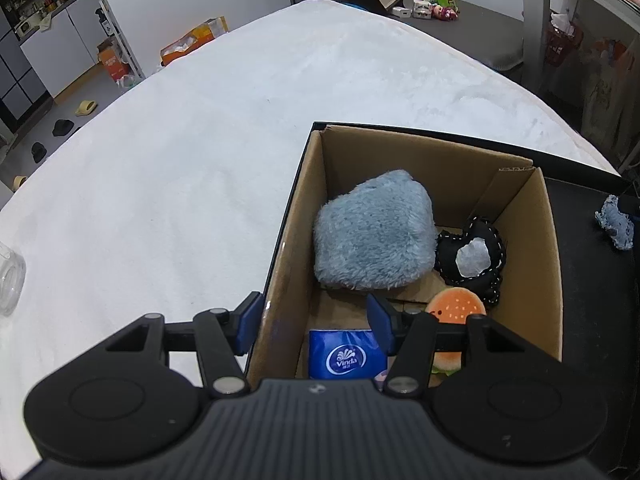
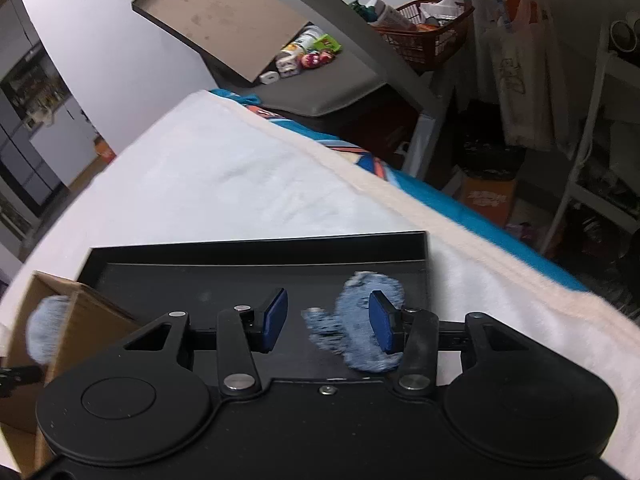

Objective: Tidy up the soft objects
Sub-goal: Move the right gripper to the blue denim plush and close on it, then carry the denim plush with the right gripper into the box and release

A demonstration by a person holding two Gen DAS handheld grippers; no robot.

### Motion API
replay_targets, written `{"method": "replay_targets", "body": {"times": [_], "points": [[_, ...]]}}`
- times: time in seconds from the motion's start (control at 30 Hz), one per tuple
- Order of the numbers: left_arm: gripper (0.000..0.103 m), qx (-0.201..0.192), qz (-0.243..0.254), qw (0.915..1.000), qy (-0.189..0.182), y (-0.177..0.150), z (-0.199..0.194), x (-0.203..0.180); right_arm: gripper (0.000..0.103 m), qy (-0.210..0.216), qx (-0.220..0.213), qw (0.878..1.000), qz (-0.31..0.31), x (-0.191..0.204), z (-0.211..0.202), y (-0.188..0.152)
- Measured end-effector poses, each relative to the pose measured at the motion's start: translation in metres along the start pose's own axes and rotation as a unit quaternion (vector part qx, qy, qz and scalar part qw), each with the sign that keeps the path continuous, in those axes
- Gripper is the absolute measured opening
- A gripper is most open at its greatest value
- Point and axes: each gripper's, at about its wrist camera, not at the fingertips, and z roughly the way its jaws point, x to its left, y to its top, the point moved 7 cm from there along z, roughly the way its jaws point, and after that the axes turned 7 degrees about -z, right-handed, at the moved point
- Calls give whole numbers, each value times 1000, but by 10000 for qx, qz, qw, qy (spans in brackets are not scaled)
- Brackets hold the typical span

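While right gripper [image 2: 328, 322] gapes over denim toy [image 2: 360, 332], black tray [image 2: 256, 248] beneath

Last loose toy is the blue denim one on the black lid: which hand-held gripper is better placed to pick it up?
Right. The right hand-held gripper is open over the black lid, beside the denim toy. The left hand-held gripper straddles the cardboard box wall.

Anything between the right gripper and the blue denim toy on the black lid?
Nothing visible. The right gripper is open just above the denim toy on the black lid; its right finger overlaps the toy in view. The box sits beside it.
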Motion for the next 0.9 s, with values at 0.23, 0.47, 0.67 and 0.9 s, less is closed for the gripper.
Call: {"method": "replay_targets", "body": {"times": [0.23,0.47,0.67,0.9], "points": [[55,-4,2,10000,-9,0,-1,1,45,-409,156,9984,-354,-5,15,-5],[55,-13,-29,10000,-73,-3,-5,3,46,-831,398,9889,-1166,9,28,-14],[55,-62,-81,9998,-189,-8,-13,5,38,-552,629,9927,-871,8,22,-19],[55,-105,-151,9994,-293,-16,-21,11,38,-459,603,9935,-852,20,5,-21]]}}
